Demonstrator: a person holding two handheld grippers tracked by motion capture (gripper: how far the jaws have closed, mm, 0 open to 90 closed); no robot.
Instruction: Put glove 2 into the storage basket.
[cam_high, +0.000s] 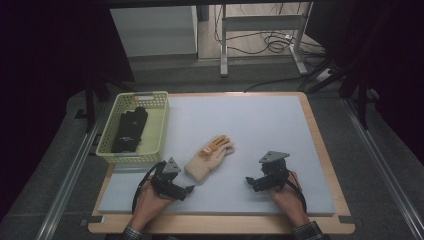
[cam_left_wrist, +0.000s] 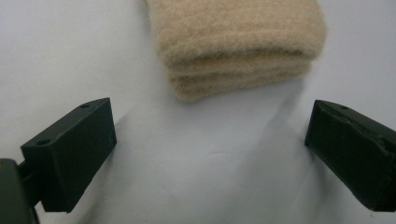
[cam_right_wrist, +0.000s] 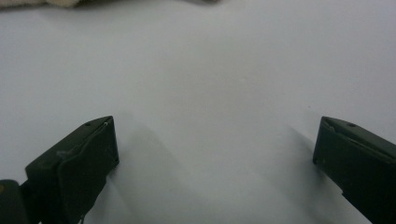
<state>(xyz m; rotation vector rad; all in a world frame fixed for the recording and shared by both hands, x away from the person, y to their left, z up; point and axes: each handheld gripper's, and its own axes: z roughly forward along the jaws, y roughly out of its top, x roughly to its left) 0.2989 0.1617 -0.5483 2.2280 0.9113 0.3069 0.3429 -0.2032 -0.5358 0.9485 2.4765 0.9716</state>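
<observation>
Pale grey mat (cam_high: 260, 130) bears a fuzzy beige glove (cam_high: 210, 157), orange-marked fingers

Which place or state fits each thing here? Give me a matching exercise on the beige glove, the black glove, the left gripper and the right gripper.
Things:
1. beige glove
2. black glove
3. left gripper
4. right gripper

Places or states:
A. in the yellow basket
B. open, over bare mat, apart from the gloves
C. flat on the mat
D. open, facing the beige cuff

Pairs: 1-C, 2-A, 3-D, 4-B
</observation>
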